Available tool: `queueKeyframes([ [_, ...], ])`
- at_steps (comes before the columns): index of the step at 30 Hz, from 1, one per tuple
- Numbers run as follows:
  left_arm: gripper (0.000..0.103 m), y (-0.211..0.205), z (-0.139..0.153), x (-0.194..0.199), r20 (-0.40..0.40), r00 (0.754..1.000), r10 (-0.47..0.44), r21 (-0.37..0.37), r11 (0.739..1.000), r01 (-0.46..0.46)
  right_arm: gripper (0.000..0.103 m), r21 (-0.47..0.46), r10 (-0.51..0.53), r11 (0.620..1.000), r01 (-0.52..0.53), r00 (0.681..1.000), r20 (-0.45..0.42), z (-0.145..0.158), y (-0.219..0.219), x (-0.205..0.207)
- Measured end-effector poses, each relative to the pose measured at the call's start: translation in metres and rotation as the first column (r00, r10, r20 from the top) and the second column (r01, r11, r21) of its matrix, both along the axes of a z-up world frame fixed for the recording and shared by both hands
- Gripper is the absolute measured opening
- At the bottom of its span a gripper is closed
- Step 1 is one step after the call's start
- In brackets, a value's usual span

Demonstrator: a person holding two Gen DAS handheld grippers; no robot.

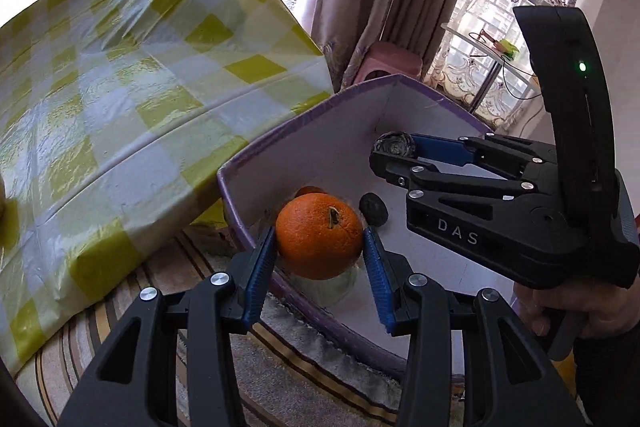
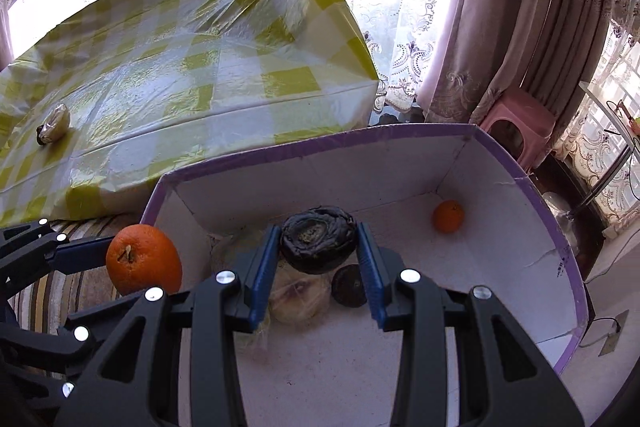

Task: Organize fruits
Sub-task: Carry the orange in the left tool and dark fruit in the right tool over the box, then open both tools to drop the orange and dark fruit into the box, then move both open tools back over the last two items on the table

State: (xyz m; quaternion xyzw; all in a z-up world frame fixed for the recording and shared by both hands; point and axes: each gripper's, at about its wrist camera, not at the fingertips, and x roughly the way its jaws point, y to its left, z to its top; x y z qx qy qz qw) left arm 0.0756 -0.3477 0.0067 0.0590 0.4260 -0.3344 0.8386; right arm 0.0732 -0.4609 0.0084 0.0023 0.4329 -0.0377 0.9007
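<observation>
My left gripper (image 1: pixel 320 247) clamps an orange (image 1: pixel 320 235) over the purple-rimmed box (image 1: pixel 304 107); my right gripper (image 2: pixel 318 247) clamps a shrivelled dark fruit (image 2: pixel 318 243) inside it. Released carelessly, either could roll toward the small orange (image 2: pixel 448 215) at two o'clock.

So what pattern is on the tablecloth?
Yellow-green and white checks on the tablecloth, under a glossy clear cover; clearest in the right wrist view.

2 oranges (image 2: pixel 143 259), 2 dark fruits (image 2: pixel 318 245), 1 box (image 2: pixel 500 163).
</observation>
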Motion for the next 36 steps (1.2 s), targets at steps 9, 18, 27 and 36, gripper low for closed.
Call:
queueKeyframes([
  [9,0.042,-0.037,-0.021,-0.024,-0.002,0.983,-0.183,0.15,0.972,0.181,0.04,-0.035,0.008,0.999,-0.011,0.996,-0.089,-0.019,-0.013,-0.015],
  [18,0.043,-0.039,-0.029,-0.021,-0.035,0.979,-0.202,0.171,0.964,0.205,0.041,-0.019,0.027,0.999,-0.03,0.989,-0.143,-0.035,-0.014,-0.015],
  [27,0.066,-0.034,-0.023,-0.021,-0.027,0.98,-0.199,0.131,0.971,0.201,0.073,-0.041,0.008,0.999,-0.014,0.99,-0.14,-0.031,-0.011,-0.012],
  [36,0.087,0.001,0.004,-0.009,0.054,0.996,-0.074,0.059,0.996,0.071,0.098,-0.042,-0.081,0.996,0.08,0.996,-0.04,-0.002,-0.016,-0.01],
])
